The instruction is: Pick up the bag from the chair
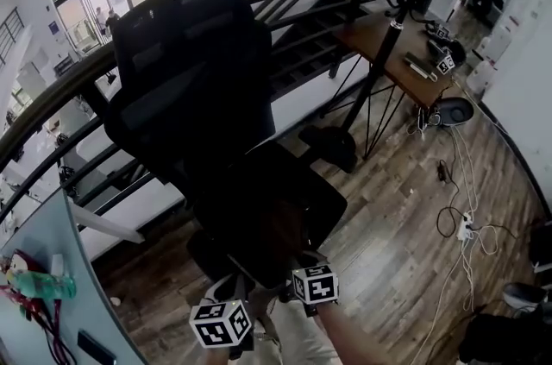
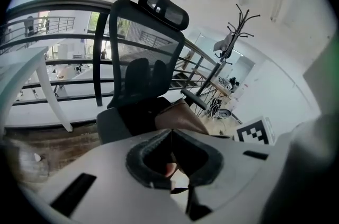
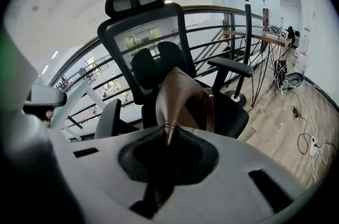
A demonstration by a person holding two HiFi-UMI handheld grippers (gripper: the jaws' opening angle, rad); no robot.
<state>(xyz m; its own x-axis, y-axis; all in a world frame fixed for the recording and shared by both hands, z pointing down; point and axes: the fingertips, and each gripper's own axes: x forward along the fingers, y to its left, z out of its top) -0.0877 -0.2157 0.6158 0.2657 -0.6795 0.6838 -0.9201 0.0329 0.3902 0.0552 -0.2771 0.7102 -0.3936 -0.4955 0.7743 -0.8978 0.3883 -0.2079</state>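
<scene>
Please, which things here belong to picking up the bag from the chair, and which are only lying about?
For the job: brown bag; black chair; right gripper, jaws shut on the bag; left gripper, jaws together.
Lying about: coat stand; wooden desk; power strip; green bottle.

Office chair (image 3: 153, 32) on wood floor (image 3: 286, 117); bag (image 3: 180, 96) over seat (image 3: 233, 112).

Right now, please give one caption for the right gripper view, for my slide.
Right gripper shut on the narrow top of a brown bag, with a black office chair behind it.
</scene>
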